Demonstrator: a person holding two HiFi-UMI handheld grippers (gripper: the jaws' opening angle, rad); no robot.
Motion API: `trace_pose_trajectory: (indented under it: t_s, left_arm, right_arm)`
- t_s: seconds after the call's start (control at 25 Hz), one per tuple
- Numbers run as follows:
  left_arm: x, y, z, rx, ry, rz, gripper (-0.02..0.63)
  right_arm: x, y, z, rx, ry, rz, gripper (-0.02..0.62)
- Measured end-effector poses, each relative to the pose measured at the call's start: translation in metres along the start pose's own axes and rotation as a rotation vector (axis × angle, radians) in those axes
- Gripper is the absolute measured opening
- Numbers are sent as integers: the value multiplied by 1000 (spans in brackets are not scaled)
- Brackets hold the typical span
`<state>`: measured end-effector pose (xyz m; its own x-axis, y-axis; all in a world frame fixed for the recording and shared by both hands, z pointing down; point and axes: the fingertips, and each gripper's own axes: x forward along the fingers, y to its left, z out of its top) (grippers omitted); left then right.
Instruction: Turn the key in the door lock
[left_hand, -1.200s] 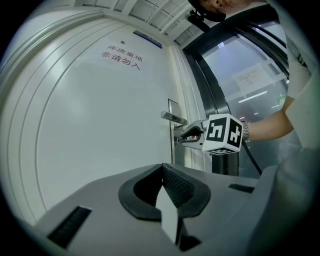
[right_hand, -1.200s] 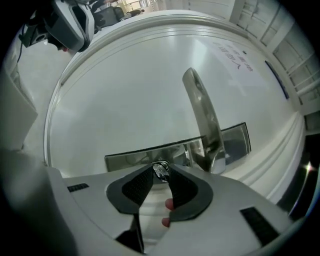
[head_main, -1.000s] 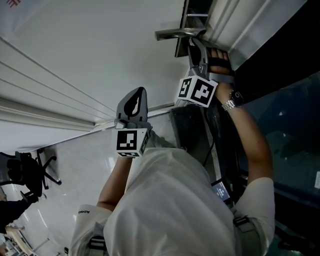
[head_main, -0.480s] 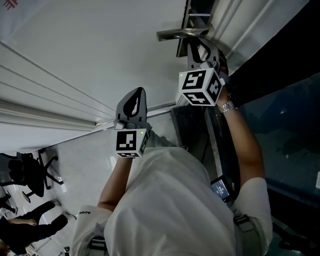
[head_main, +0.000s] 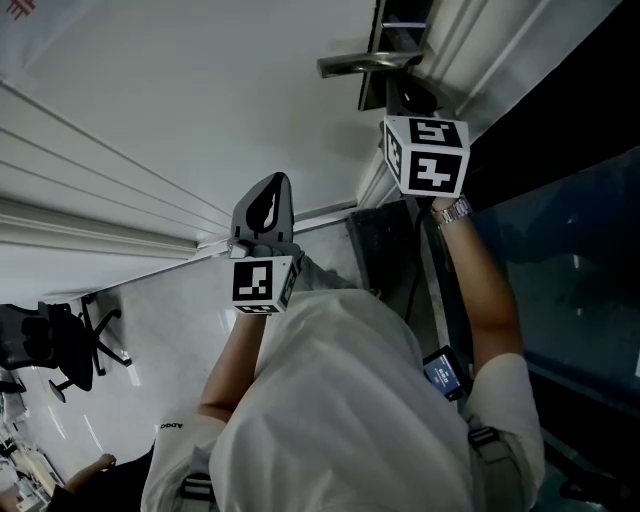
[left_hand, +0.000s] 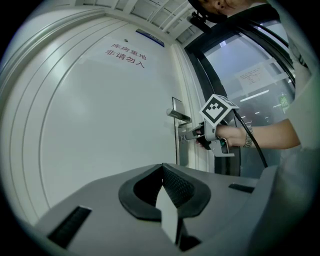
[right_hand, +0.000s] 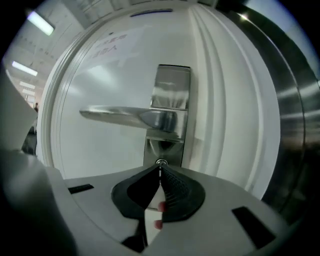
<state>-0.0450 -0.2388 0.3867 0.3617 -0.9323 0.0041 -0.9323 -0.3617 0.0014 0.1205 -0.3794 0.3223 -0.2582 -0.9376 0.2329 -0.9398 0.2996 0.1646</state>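
The right hand-held gripper (right_hand: 160, 170) has just rolled over, its marker cube now showing other faces, and its jaws have just been closing until they meet at the tips, so I'd judge the turn made or well begun. I can't make out a key between them. The lock cylinder (right_hand: 161, 162) sits right at those tips, just below the lever handle (right_hand: 125, 116).

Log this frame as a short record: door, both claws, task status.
door: white door, lever handle level
right claw: jaws have just been closing, now together, tips at the lock cylinder under the handle; no key visible between them
left claw: jaws together, empty, away from the lock
status: key turn cannot be judged
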Motion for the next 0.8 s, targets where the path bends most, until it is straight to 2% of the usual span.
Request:
trace_pose_trajectory:
  t_s: [0.2, 0.32, 0.52, 0.8]
  left_arm:
    - [-2, -1, 2, 4, -3, 2, 9]
    - [-2, 1, 2, 8, -3, 6, 10]
    - [-5, 1, 3, 14, -2, 16, 11]
    - [-4, 1, 3, 17, -2, 14, 9]
  right_arm:
    - [0, -7, -3, 499, 6, 113, 11]
    - [1, -10, -5, 737, -12, 165, 11]
    - [-1, -12, -7, 1005, -37, 212, 11]
    - [2, -11, -10, 1325, -36, 283, 11]
